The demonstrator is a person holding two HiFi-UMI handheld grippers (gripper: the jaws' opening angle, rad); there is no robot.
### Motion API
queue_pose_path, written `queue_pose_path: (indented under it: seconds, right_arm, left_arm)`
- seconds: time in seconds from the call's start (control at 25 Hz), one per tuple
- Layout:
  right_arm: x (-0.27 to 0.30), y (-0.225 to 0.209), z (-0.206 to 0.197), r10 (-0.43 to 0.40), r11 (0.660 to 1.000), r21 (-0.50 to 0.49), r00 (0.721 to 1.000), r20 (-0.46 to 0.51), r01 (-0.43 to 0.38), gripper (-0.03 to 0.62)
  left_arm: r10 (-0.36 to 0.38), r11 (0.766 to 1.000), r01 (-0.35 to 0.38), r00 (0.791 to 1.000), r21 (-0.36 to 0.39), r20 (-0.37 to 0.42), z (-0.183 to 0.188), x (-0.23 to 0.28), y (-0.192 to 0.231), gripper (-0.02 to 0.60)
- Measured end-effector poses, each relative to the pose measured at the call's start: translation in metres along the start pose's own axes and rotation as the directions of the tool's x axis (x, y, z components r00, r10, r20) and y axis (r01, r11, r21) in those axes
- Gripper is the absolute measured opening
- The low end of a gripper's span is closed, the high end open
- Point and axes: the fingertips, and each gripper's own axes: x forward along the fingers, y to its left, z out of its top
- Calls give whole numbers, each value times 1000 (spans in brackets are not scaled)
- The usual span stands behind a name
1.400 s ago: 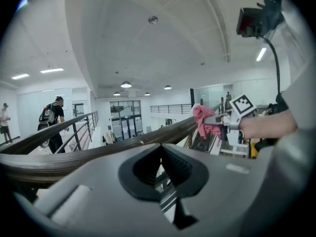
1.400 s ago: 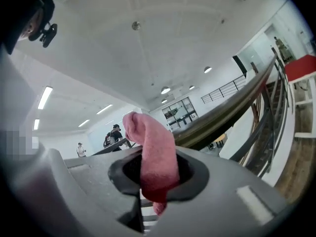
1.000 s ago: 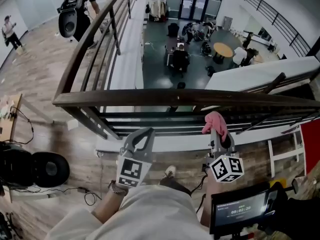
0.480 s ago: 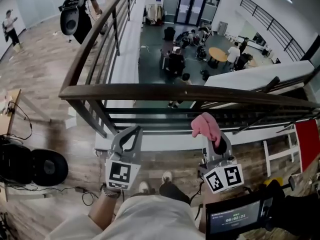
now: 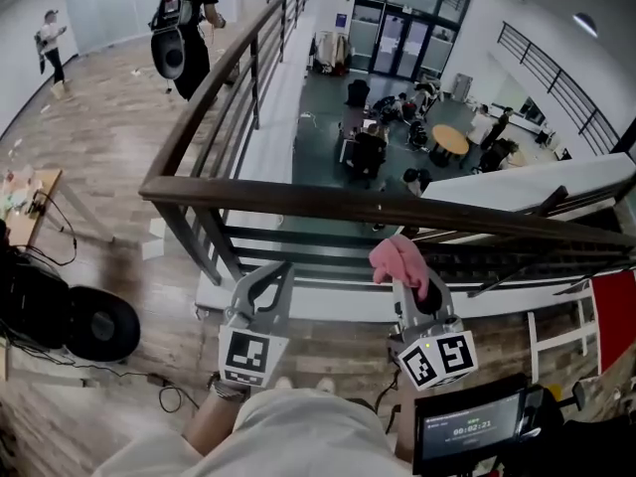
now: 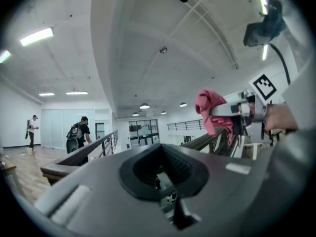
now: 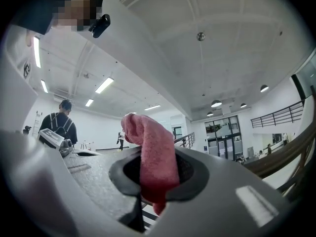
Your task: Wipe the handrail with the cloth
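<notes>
Right hand-held gripper [image 5: 411, 288] clenched on the pink cloth [image 5: 399, 258]. In the right gripper view we see the cloth pinched between its jaws, a fold standing above them and a tail hanging below. Cloth is held up just short of the dark wooden handrail [image 5: 328, 202]; from the head view we note a gap between them. Left hand-held gripper [image 5: 266, 284] clenched, jaws together with nothing between them, beside the right one on our side of the rail. Beyond the rail we look down on a lower floor with people [image 5: 370, 147]. On the walkway to the left, a person with a backpack [image 5: 187, 23] stands by the side rail. Small lit screen [image 5: 469, 428] sits below the right gripper.
</notes>
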Motion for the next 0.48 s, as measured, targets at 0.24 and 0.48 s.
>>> queue_pose_path:
  seconds: [0.24, 0.48]
  right_arm:
    - [-1, -7, 5, 6, 1000, -4, 1000, 10, -6, 64]
    - [-3, -10, 5, 12, 1000, -6, 1000, 4, -12, 64]
  left_arm:
    - [6, 1000, -6, 1000, 21, -4, 6, 2, -4, 9]
    - [16, 1000, -16, 1000, 22, -6, 9, 4, -5, 8]
